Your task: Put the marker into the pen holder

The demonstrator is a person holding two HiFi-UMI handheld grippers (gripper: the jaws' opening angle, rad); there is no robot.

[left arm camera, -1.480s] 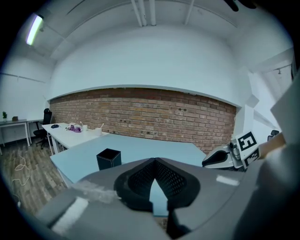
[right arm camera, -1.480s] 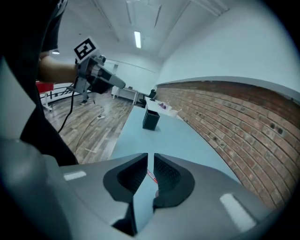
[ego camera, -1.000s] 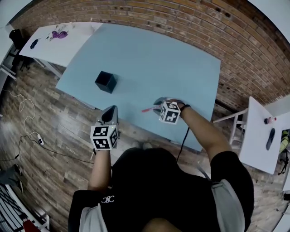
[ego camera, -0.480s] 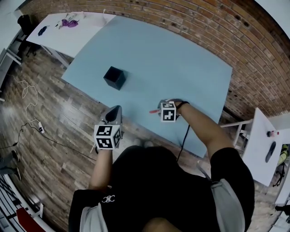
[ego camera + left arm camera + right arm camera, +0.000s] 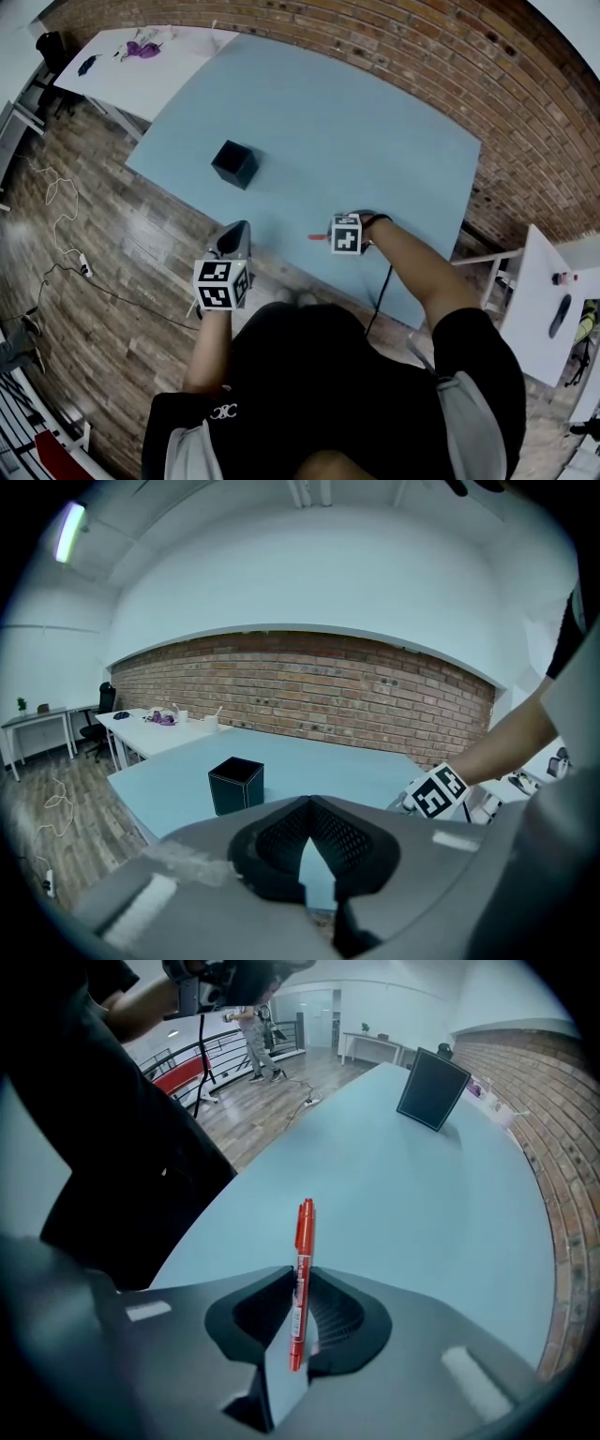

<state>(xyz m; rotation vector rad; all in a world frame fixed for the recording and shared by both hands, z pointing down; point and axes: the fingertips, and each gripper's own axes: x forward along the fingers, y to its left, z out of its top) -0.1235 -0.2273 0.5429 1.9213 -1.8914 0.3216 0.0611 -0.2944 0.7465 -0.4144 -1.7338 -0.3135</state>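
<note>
A red marker (image 5: 317, 236) lies on the light-blue table (image 5: 356, 122) near its front edge. My right gripper (image 5: 336, 234) points steeply down over it. In the right gripper view its jaws have just been closing, and they now pinch the marker (image 5: 304, 1232) between their tips; the right gripper (image 5: 300, 1277) is shut on it. The black square pen holder (image 5: 234, 164) stands upright on the table's left part, well away from the marker, and shows as an open-topped box (image 5: 235, 785) and at far right (image 5: 431, 1088). My left gripper (image 5: 234, 230) hovers at the front table edge, its jaw tips (image 5: 309, 801) together on nothing.
A brick wall (image 5: 450, 56) runs behind the table. A white table (image 5: 141, 70) with small items stands at the far left and another (image 5: 548, 300) at the right. Wooden floor (image 5: 84, 234) with a cable lies to the left.
My right gripper has sunk onto the marker and tipped steeper, and its jaws have come in around it. The left gripper has barely shifted.
</note>
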